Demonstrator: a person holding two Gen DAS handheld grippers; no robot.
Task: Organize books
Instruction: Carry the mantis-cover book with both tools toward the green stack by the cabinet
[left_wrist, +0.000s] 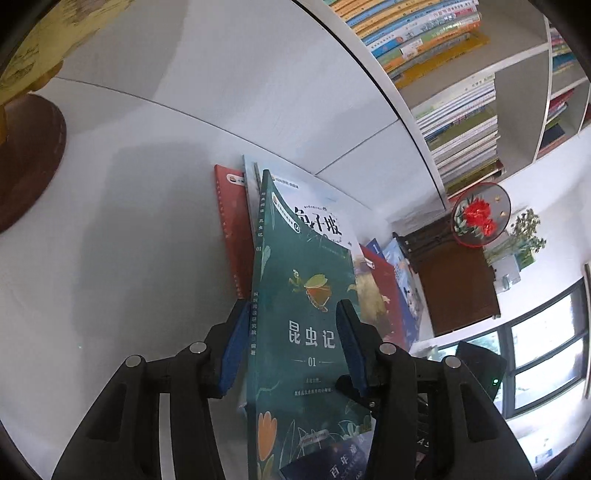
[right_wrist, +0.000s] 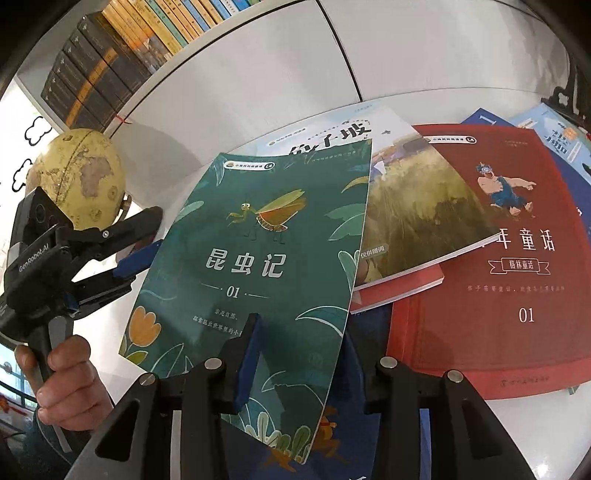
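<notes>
Black tongs (left_wrist: 291, 347), blue pads (left_wrist: 232, 354), silver screws.

**Around your work area**

You have a yellowish globe (right_wrist: 79, 173) on a round brown base (left_wrist: 26, 162), standing on the white tabletop (left_wrist: 147, 240). To your other side sits a dark wooden stand (left_wrist: 458, 284), with 1 round red-flower ornament (left_wrist: 480, 214) above it and a window (left_wrist: 546, 350) beyond.

Daylight enters from window (left_wrist: 535, 350); soft shadows on white worktop (left_wrist: 147, 184). Strong fisheye curvature, dark vignette at corners. Centre sharp; mild glare on green book (right_wrist: 258, 240).
</notes>
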